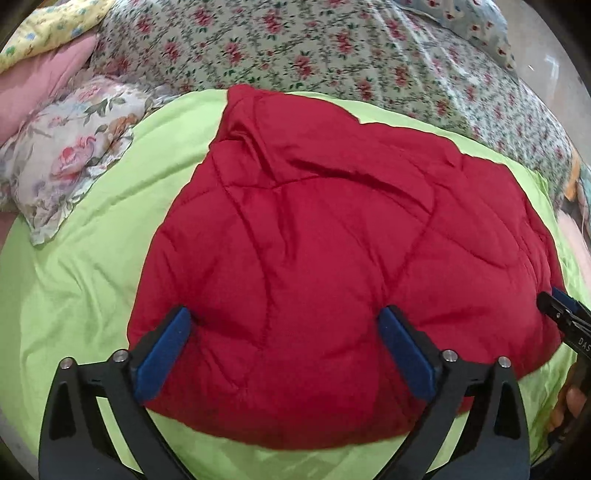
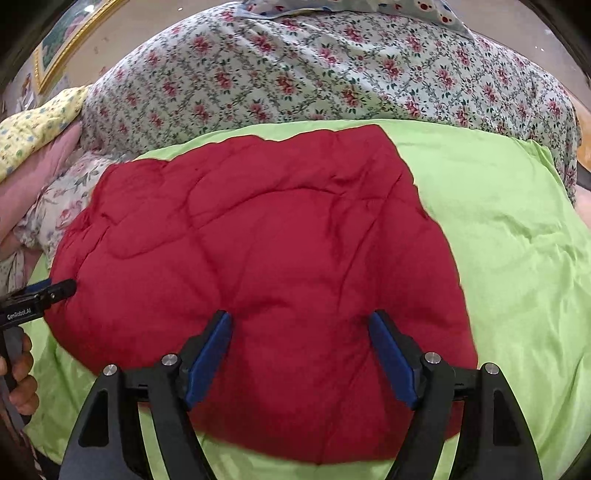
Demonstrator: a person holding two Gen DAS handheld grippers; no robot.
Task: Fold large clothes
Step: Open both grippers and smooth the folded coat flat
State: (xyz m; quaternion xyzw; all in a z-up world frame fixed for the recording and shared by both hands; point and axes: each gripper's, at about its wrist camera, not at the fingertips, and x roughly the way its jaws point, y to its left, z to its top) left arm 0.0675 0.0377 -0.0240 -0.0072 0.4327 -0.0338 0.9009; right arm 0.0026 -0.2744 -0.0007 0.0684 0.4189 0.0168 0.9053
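Left wrist view is taking in the bed (image 1: 332, 48), which is wearing a flowered cover with small red blossoms, and over its near part a lime green sheet (image 1: 74, 295) is lying. The red quilted jacket (image 1: 314, 240) is resting in a folded bundle on that sheet, near the near edge of the bed, puffy and creased along its stitched seams. At the left edge of the bed this view is showing a pale pillow (image 1: 70, 158) with big roses, a pink cloth (image 1: 40, 77) and a yellow flowered cloth (image 1: 51, 26). The left gripper (image 1: 282, 332) is standing with its blue pads wide apart, tips pressing down into the jacket's near part, cloth bulging between them but not pinched. At the right border the tip of the right gripper (image 1: 561, 314) is touching the jacket's right end, with a hand (image 1: 570, 406) showing under it.

The right wrist view is showing more bare green sheet (image 2: 517, 240) toward the right edge of the bed, and a gilt picture frame (image 2: 70, 40) beyond the far left corner, which the other view is missing. Here the right gripper (image 2: 299, 334) is holding its fingers fairly wide, tips dipping into the jacket (image 2: 258, 229) without closing on it. The left gripper (image 2: 55, 291) is poking in at the left border against the jacket's left end, a hand (image 2: 22, 380) gripping its handle.
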